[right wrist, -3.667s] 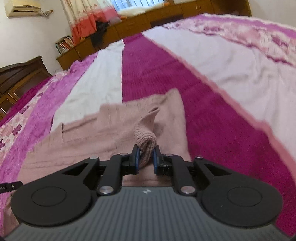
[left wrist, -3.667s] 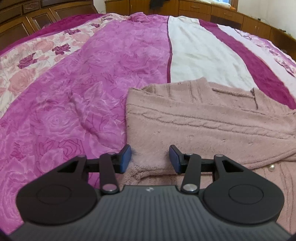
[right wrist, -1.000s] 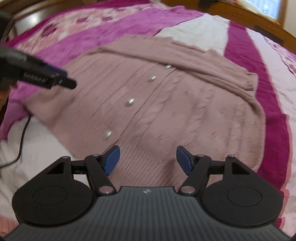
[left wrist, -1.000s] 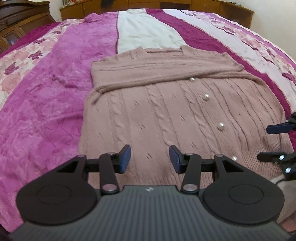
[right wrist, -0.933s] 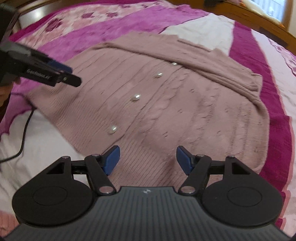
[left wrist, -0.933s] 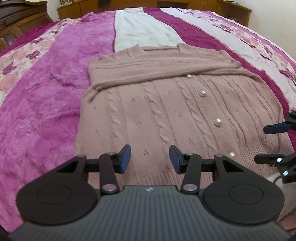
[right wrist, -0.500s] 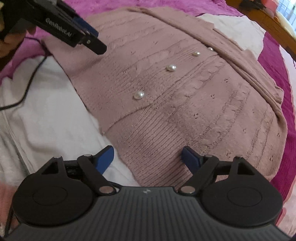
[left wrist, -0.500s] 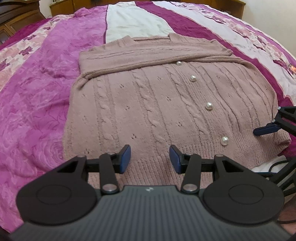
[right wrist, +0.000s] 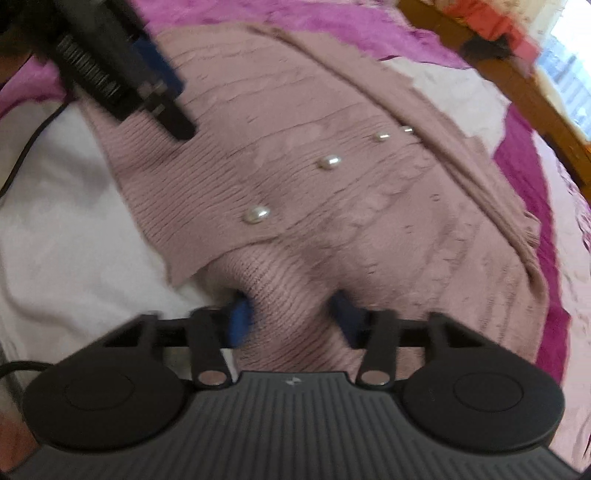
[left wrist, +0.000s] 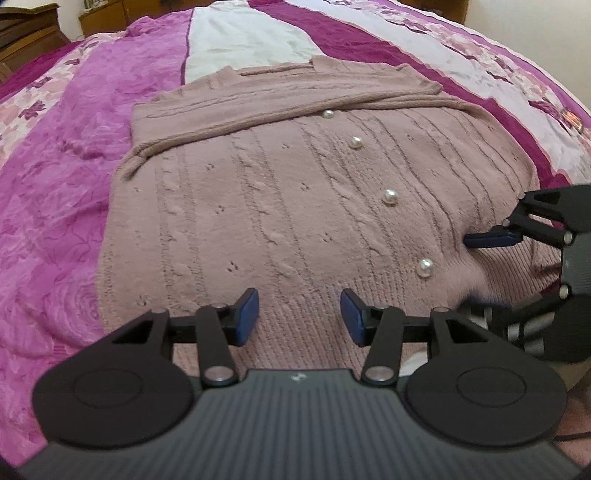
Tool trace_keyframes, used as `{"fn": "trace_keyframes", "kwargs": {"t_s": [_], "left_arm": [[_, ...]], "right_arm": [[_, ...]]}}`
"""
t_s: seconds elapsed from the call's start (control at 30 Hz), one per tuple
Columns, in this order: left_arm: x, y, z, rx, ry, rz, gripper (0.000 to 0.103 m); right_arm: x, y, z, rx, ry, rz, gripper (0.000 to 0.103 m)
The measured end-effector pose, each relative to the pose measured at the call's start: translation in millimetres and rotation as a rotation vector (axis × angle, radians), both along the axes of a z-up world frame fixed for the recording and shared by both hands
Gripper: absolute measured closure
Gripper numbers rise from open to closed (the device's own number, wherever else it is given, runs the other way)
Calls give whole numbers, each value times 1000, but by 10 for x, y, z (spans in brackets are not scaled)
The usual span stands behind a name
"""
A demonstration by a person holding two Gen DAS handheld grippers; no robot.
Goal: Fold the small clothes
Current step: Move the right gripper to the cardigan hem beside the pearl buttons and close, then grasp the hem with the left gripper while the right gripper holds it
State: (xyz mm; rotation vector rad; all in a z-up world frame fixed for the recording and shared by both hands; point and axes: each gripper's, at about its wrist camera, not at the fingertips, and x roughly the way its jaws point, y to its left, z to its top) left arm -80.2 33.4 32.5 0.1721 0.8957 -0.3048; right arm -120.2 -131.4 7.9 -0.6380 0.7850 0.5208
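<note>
Right tool (right wrist: 291,317) closing, cardigan (right wrist: 332,206) hem bunched between; left tool (left wrist: 299,317) released (opening).

**Surroundings on and around the bed**

You see a bedspread (left wrist: 74,206) striped lengthwise in magenta rose print, white and dark crimson, with pale floral bands at its edges. Wooden cabinets (left wrist: 103,18) line the far wall. A white cloth (right wrist: 66,221) lies at the near edge; a black cable (right wrist: 26,155) crosses it. A bright window (right wrist: 569,74) shows beyond a wooden ledge (right wrist: 517,85).
</note>
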Motion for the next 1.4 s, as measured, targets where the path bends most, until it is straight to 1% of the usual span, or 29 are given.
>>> {"fn": "trace_keyframes", "kwargs": {"t_s": [0.1, 0.17, 0.33, 0.43, 0.57, 0.67, 0.77, 0.8, 0.93, 1.0, 1.07, 1.13, 1.2, 1.27, 1.4], "left_arm": [[-27, -32, -4, -4, 3, -23, 49], [-49, -65, -7, 0, 4, -39, 47], [-135, -184, -20, 8, 2, -105, 45], [-171, -263, -55, 8, 13, -146, 45], [-203, -373, -114, 32, 22, -191, 44], [-219, -450, -147, 84, -11, -203, 44], [-235, -546, -188, 192, -72, -193, 44], [-246, -574, -196, 217, -87, -196, 44], [-298, -611, -199, 224, -119, -232, 44], [-296, -625, -235, 249, -149, -220, 44], [-254, -624, -257, 263, -161, -185, 44], [-203, -585, -248, 243, -172, -143, 44], [-154, -540, -228, 212, -163, -103, 44], [-116, -490, -194, 169, -159, -82, 44], [-39, -428, -154, 129, -144, -47, 44]], "right_arm": [[54, -77, 77, 56, -19, -55, 83], [89, -126, 110, 95, -21, -82, 85], [137, -180, 221, 174, -35, -131, 87], [126, -214, 264, 227, -28, -167, 88], [124, -275, 300, 289, -13, -208, 88], [148, -295, 319, 313, -12, -221, 88], [151, -294, 332, 328, -18, -235, 88], [149, -298, 341, 335, -21, -240, 88], [121, -327, 403, 378, -40, -266, 88], [100, -328, 431, 384, -47, -270, 88], [78, -322, 445, 383, -52, -275, 88], [52, -316, 462, 383, -53, -280, 88], [27, -302, 477, 388, -53, -282, 88], [17, -286, 480, 389, -52, -286, 88], [26, -291, 468, 411, -48, -303, 88]]}}
